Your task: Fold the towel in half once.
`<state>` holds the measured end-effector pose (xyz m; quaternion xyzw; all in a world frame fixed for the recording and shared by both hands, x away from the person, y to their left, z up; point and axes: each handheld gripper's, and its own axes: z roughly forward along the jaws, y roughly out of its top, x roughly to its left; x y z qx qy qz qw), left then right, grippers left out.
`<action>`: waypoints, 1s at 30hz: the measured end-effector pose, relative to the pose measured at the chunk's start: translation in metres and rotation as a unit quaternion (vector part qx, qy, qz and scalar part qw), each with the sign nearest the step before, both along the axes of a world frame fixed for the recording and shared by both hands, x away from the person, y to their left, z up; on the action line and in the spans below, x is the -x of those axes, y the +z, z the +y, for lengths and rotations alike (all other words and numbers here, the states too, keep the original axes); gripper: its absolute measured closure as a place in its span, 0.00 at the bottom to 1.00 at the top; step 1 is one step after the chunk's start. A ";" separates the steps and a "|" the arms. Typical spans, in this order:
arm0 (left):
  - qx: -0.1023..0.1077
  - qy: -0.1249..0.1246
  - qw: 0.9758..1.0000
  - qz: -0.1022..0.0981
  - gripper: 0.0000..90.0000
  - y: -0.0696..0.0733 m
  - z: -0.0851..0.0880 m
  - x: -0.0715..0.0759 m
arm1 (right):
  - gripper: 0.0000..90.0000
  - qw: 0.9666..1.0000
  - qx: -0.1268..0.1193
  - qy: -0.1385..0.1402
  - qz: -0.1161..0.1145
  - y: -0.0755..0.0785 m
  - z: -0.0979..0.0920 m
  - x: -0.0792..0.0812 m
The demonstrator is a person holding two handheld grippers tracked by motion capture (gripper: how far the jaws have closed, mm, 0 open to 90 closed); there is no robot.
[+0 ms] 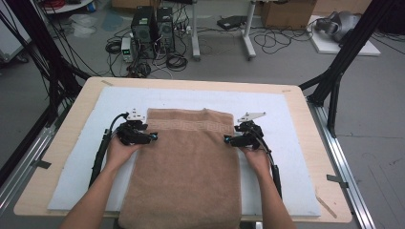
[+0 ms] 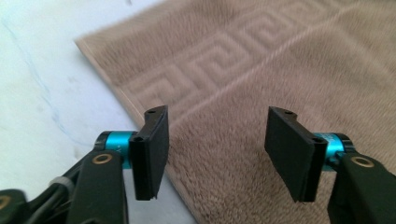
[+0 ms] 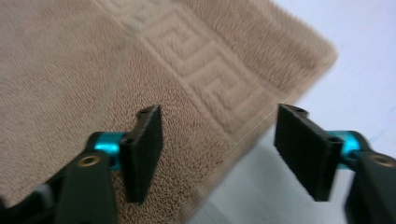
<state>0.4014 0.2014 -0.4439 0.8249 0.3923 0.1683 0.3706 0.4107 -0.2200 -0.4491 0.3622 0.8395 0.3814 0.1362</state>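
From above, a brown towel (image 1: 184,167) lies flat on a white mat (image 1: 76,157) that covers the wooden table (image 1: 310,157), its near end hanging off the edge by the person. The left gripper (image 1: 154,137) sits at the towel's left edge, near the far corner with the patterned band, and the right gripper (image 1: 226,140) mirrors it at the right edge. Both point inward toward the cloth, and each is held by a hand at the towel's side.

In the left gripper view, the two black jaws stand spread with a wide gap. The towel (image 2: 261,79) runs under them: its hemmed edge passes just below the left-hand jaw, so that jaw hangs about over the border and the other over the pile. Nothing is pinched. The white mat (image 2: 42,93) shows on the left.

In the right gripper view, the jaws are likewise apart. The towel (image 3: 93,70) edge runs diagonally between them, one jaw over the cloth, the other over the mat (image 3: 359,51). The key-pattern band lies just beyond the tips
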 end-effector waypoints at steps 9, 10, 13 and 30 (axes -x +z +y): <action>-0.003 -0.004 1.000 0.006 0.77 0.003 -0.002 0.001 | 0.81 1.000 -0.001 0.023 0.008 0.004 0.005 0.001; -0.007 -0.009 1.000 0.006 0.81 0.004 -0.002 0.001 | 0.83 1.000 0.001 0.027 0.007 0.004 0.006 0.001; -0.002 -0.010 1.000 0.009 0.91 0.005 -0.002 0.002 | 0.87 0.999 0.005 0.031 0.010 0.006 0.005 0.001; 0.042 -0.054 0.996 -0.065 0.94 0.054 0.021 0.060 | 0.95 0.992 -0.032 0.117 -0.035 0.074 -0.008 0.054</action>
